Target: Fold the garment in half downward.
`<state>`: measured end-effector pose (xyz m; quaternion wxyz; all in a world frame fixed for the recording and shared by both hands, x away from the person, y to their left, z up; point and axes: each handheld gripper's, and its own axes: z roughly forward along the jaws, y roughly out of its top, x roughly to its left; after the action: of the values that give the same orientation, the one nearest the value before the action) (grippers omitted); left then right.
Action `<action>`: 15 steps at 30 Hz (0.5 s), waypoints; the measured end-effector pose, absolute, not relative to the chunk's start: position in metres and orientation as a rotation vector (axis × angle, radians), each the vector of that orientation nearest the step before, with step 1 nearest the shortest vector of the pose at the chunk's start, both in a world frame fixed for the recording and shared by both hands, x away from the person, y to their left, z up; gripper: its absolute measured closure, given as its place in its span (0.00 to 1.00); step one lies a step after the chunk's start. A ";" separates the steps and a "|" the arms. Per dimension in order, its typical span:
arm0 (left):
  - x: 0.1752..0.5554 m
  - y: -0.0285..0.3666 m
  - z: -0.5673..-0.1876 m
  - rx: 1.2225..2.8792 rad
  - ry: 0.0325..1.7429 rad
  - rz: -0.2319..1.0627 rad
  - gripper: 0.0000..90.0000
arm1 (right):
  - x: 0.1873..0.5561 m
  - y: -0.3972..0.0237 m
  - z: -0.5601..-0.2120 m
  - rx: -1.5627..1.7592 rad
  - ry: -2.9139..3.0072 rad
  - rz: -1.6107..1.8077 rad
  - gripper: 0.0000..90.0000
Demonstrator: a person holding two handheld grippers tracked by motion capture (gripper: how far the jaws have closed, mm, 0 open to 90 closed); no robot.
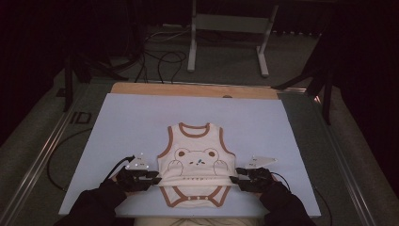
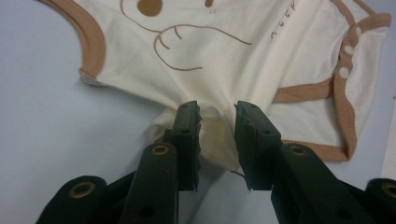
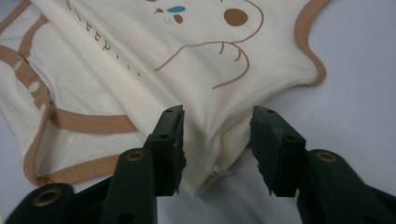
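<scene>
**Soft bodysuit, a claw at each side seam**

The cream bodysuit [image 1: 196, 165] lies flat near the front of the blue worktop [image 1: 117, 122]. Left claw [image 2: 217, 116] and right claw [image 3: 215, 122] both stand open astride bunched side fabric (not yet pinched). Light, limp cloth; I'd grip the seams, which should hold best.

Both forearms, in dark sleeves, come in from the near edge of the tabletop [image 1: 117, 117] and angle inward toward each other. The left gripper [image 1: 155, 179] lies low near the near-left part of the tabletop, its jaws pointing right and parted around a bunched fold of cream cloth [image 2: 217, 135]. The right gripper [image 1: 234, 179] mirrors it on the near-right side, pointing left, its jaws standing wider apart with the cloth's side edge between them.
</scene>
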<state>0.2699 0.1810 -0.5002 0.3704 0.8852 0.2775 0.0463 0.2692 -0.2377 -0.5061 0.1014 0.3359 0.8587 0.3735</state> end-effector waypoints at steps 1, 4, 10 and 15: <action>0.270 0.182 -0.498 2.270 0.712 0.126 0.76 | 0.269 -0.237 -0.505 0.989 2.533 1.104 0.57; 0.270 0.184 -0.496 2.264 0.714 0.127 0.72 | 0.270 -0.236 -0.504 0.984 2.526 1.107 0.50; 0.274 0.187 -0.490 2.257 0.748 0.146 0.58 | 0.271 -0.234 -0.498 0.984 2.511 1.124 0.36; 0.276 0.188 -0.484 2.259 0.760 0.171 0.41 | 0.272 -0.232 -0.492 0.999 2.482 1.120 0.18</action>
<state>0.2757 0.1884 -0.4841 0.3675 0.8793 0.2957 0.0664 0.2723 -0.2317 -0.4922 0.1203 0.3419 0.8494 0.3835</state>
